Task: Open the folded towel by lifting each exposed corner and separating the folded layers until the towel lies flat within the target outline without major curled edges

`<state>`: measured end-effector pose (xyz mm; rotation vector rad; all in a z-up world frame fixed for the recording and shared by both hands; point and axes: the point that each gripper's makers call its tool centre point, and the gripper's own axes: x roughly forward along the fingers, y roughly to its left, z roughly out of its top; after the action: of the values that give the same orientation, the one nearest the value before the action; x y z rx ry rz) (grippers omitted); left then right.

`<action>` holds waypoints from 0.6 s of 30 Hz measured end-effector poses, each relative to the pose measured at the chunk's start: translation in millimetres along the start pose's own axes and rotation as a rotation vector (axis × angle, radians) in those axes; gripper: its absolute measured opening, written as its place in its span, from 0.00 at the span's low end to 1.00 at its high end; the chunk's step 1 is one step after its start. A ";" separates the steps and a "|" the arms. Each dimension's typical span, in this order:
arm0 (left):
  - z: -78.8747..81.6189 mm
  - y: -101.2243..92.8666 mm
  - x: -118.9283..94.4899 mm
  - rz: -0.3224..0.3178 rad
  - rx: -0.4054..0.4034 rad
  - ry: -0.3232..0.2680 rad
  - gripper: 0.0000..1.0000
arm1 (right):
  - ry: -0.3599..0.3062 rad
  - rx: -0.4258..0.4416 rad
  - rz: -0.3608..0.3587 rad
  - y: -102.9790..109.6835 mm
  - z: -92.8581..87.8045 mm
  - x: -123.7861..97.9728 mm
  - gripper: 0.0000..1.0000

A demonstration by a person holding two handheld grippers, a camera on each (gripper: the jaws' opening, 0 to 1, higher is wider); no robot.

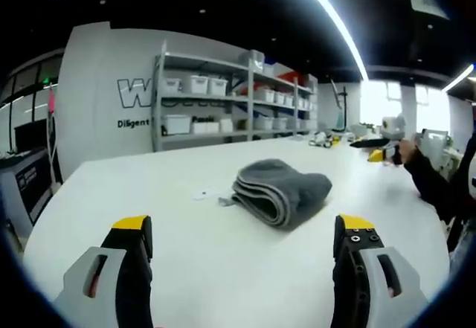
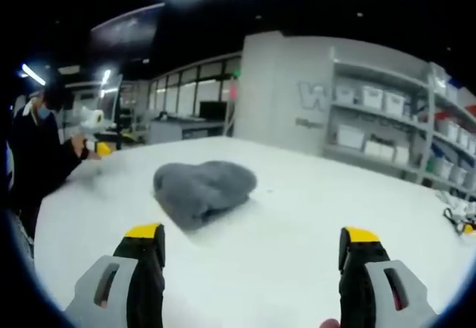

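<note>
Folded grey towel (image 1: 281,191) is seen untouched, mid-surface (image 1: 186,261).
Left hand-held gripper (image 1: 242,240) and right hand-held gripper (image 2: 253,248) are held spread wide, empty.

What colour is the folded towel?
The towel is dark grey; the left gripper view shows it best.

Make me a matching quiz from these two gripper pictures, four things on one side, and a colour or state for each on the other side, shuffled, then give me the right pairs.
Things:
1. towel
2. table
3. left gripper
4. storage bins

Colour or state:
A. white, lined up on the shelves
B. open, jaws wide apart with yellow tips
C. grey, folded in layers
D. white, bearing the towel

Pairs: 1-C, 2-D, 3-B, 4-A
</note>
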<state>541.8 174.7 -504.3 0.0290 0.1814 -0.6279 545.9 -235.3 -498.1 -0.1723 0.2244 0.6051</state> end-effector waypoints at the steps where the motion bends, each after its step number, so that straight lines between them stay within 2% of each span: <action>1: -0.2 -0.5 0.5 -0.002 0.001 -0.001 0.99 | -0.001 -0.001 -0.002 -0.8 0.4 -1.1 0.98; 6: -2.5 -0.4 1.8 -0.010 -0.001 0.004 0.99 | -0.022 0.008 0.011 -5.8 2.8 -5.3 0.98; 9: -3.0 -1.9 2.6 -0.015 -0.007 0.002 0.98 | -0.035 0.039 0.061 -5.1 0.4 -6.4 0.96; 14: -2.5 -10.5 6.0 -0.039 -0.003 -0.004 0.98 | -0.015 0.026 0.054 -12.6 -6.6 -8.1 0.96; 18: -0.7 -14.1 8.0 -0.052 -0.002 -0.014 0.98 | -0.020 0.017 0.067 -11.4 -5.1 -11.9 0.96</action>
<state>539.8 158.8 -506.0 0.0174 0.1695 -0.6796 542.2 -252.2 -498.8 -0.1431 0.2169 0.6712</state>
